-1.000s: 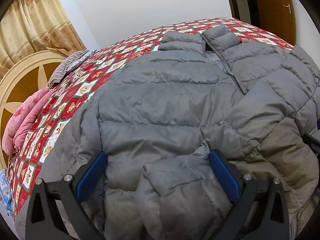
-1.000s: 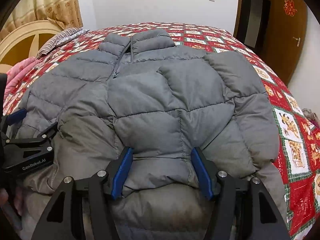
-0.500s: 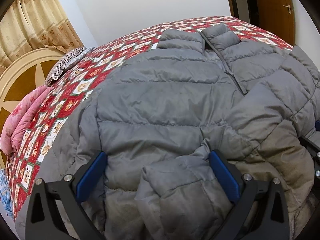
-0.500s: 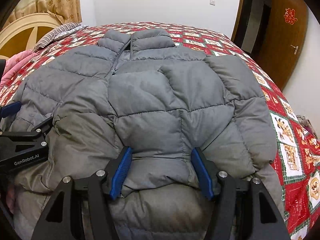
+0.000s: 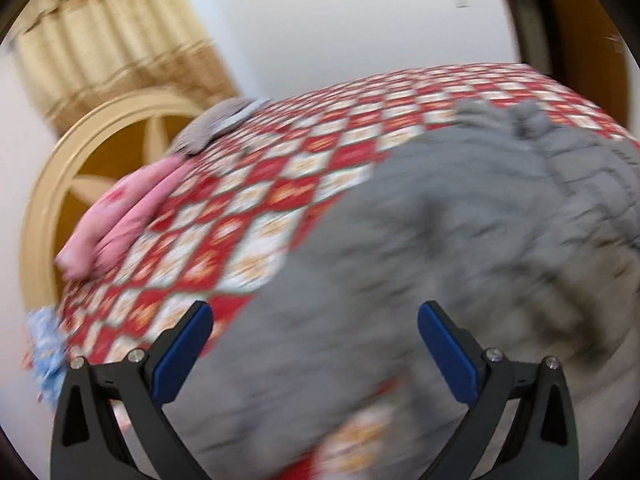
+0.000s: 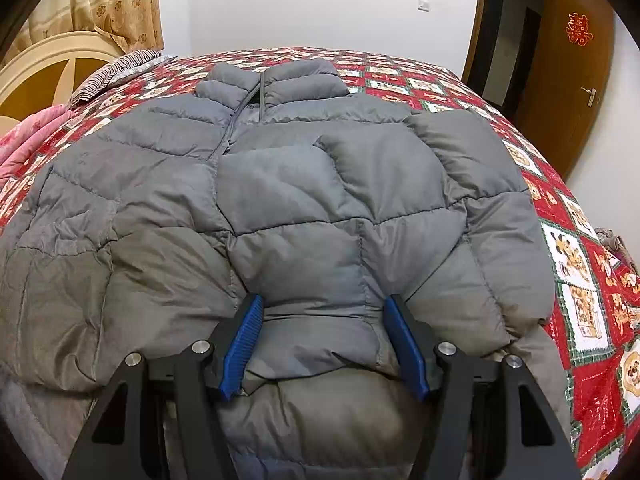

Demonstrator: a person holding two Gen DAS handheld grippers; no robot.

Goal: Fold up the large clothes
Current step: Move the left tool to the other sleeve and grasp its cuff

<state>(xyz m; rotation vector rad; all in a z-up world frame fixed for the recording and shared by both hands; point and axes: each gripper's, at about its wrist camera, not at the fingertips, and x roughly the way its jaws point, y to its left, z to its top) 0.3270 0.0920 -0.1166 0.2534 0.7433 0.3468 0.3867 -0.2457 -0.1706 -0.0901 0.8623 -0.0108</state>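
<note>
Grey puffer jacket (image 6: 304, 208) spread front-up on the red patchwork quilt (image 6: 576, 248), sleeves folded across the chest.

The right gripper (image 6: 322, 338) has its blue pads pressed into either side of a folded sleeve cuff (image 6: 316, 320) low on the jacket, pinching it. In the blurred left view, the left gripper (image 5: 314, 354) hangs with fingers spread wide above the jacket's lower left edge; nothing appears to sit between them, though the smear makes that hard to confirm. A pink blanket (image 5: 120, 220) lies at the quilt's far left edge.
</note>
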